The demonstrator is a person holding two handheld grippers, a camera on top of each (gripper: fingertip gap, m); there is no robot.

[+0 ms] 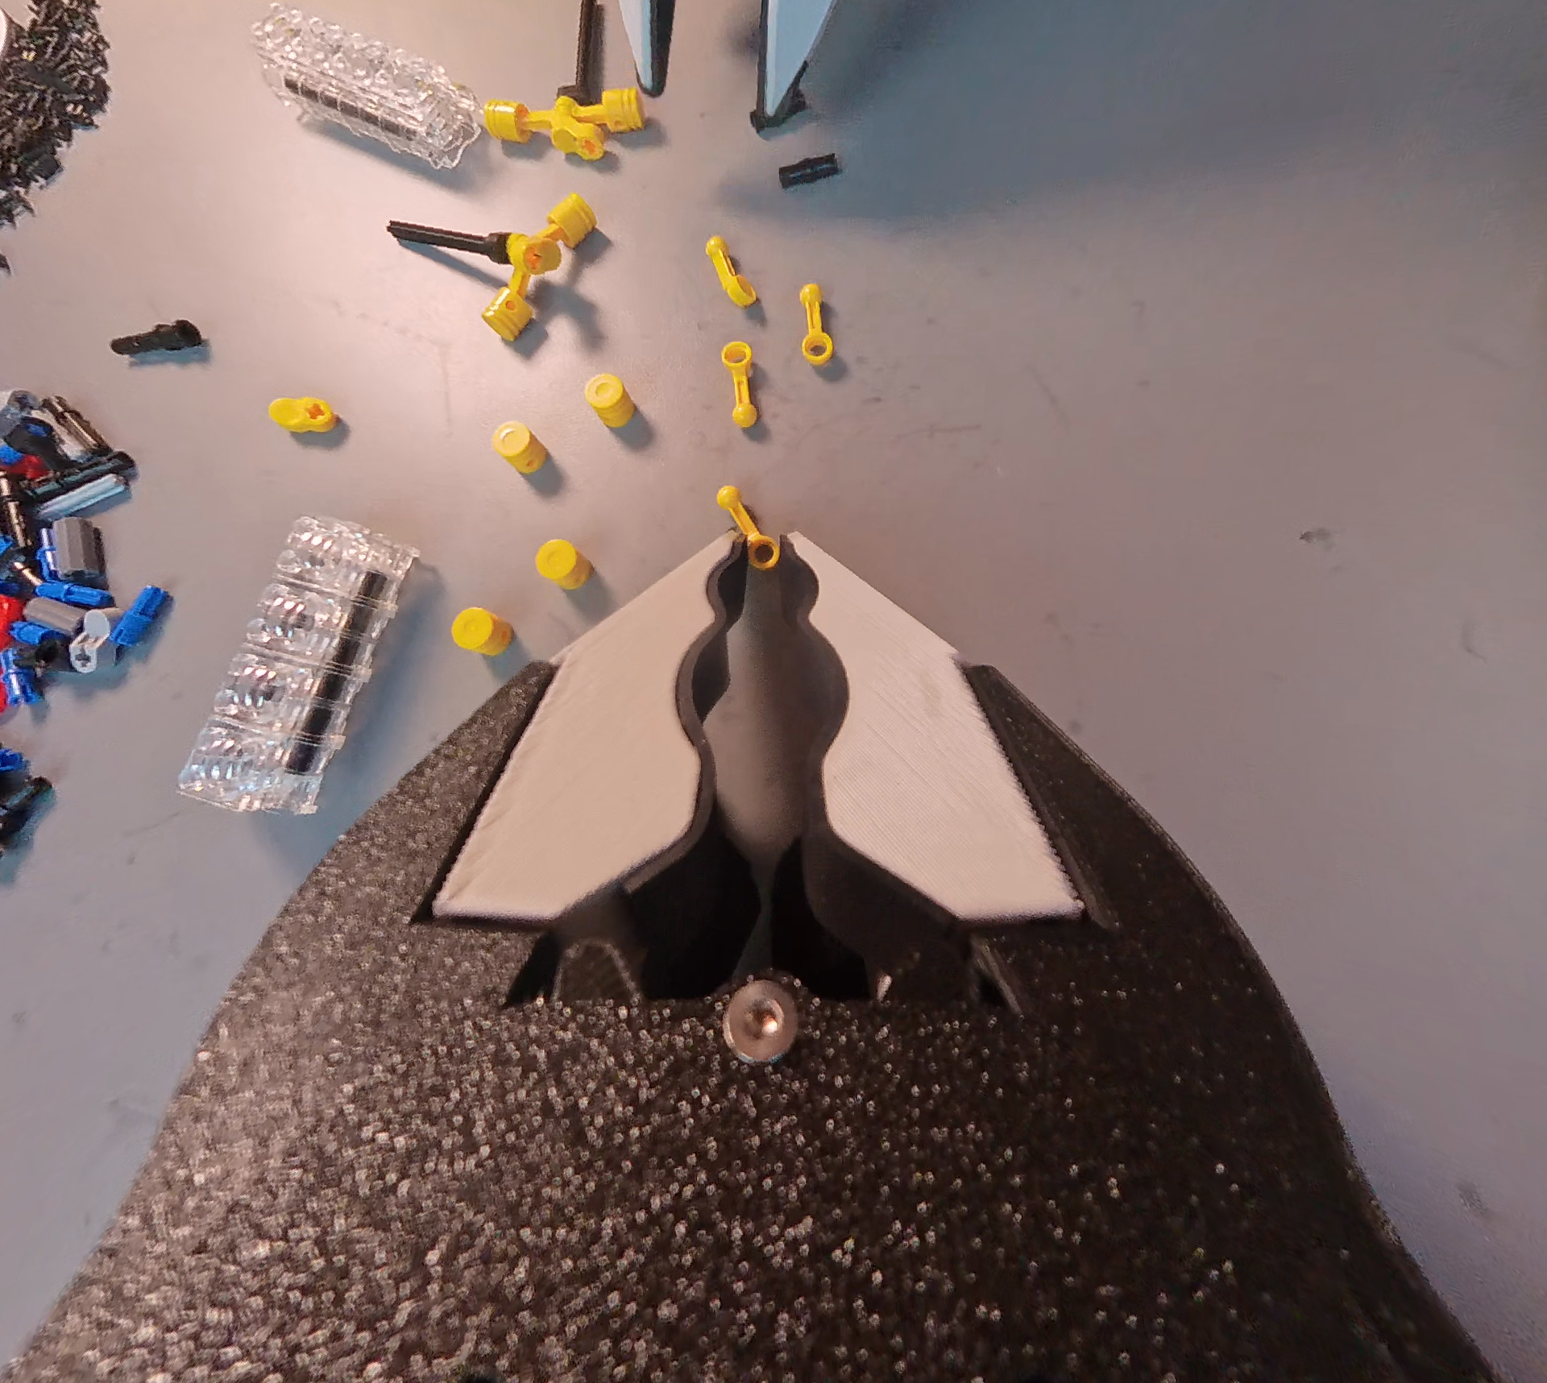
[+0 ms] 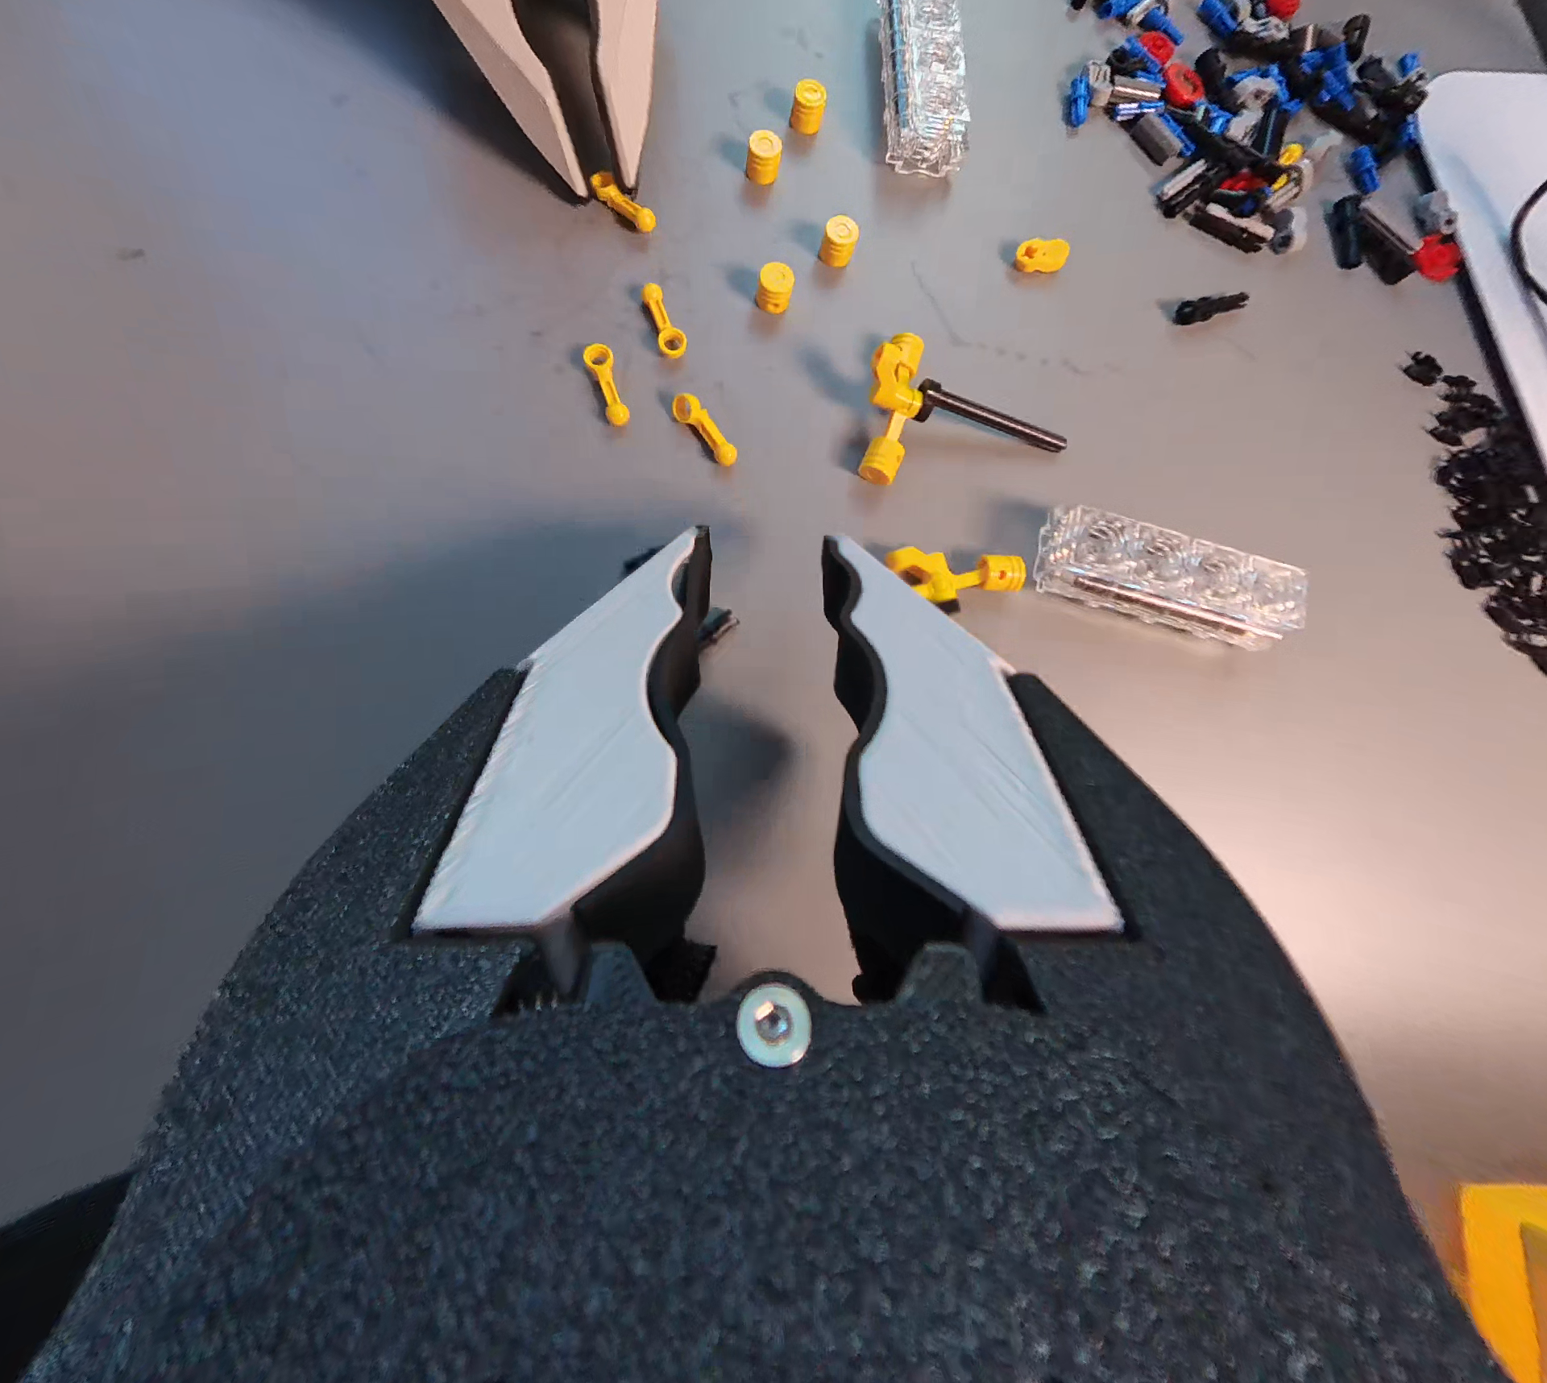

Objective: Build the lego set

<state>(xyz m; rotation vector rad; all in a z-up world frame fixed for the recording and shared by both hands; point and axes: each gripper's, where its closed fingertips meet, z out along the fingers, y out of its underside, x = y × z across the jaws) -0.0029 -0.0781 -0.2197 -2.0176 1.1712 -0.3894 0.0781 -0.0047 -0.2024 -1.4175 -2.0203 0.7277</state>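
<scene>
Left tool (image 1: 760,544) pinches yellow rod (image 1: 747,529) (right tool (image 2: 766,548) agape).

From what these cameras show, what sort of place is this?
Probably a workbench for building a small toy-brick model: a plain grey tabletop strewn with yellow piston parts, clear engine blocks and a pile of mixed connector pins. The left hand-held gripper pinches a yellow rod.

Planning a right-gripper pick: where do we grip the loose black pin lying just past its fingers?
Grip the short black cylindrical pin across its middle, from straight above. It lies flat and alone on the grey table, so the right gripper, already open, can straddle its narrow width.
</scene>
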